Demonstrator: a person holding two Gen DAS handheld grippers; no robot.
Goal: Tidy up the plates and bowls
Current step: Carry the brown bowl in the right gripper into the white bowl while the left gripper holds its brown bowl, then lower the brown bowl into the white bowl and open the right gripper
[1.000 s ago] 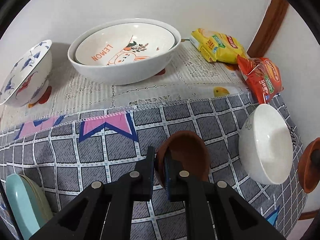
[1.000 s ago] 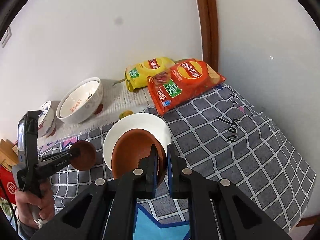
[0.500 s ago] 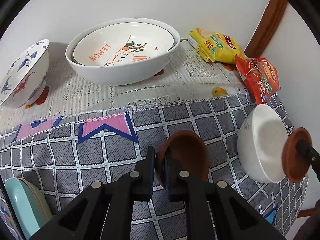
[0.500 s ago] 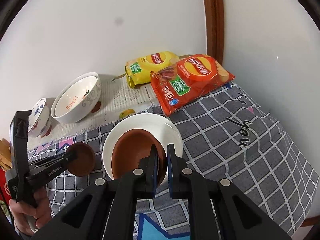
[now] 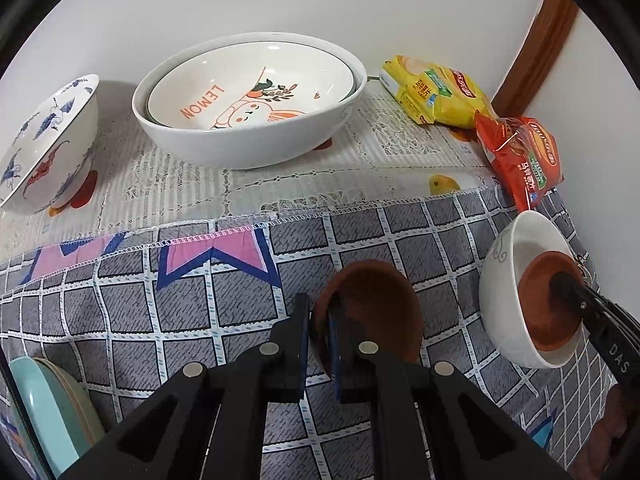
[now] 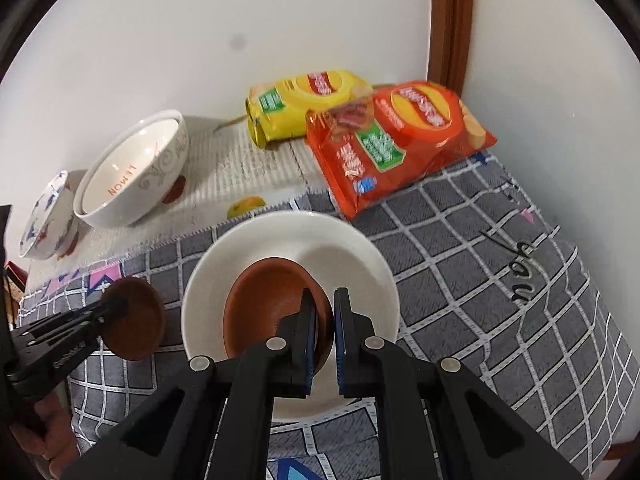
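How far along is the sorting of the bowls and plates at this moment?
Done: the lemon bowl already sits nested in the big white bowl. In hand: the right tool grips a brown dish inside the small white bowl; the left tool grips a second brown dish above the cloth. Left: release the first dish, place the second, then the crane-patterned bowl, which stands alone.

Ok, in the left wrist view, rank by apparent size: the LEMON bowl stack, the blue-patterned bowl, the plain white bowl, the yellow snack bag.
1. LEMON bowl stack, clearly the largest.
2. Blue-patterned bowl and plain white bowl: they look alike, and both sit at the distorted frame edge, so I won't rank them.
3. Yellow snack bag, smallest, though farthest back.
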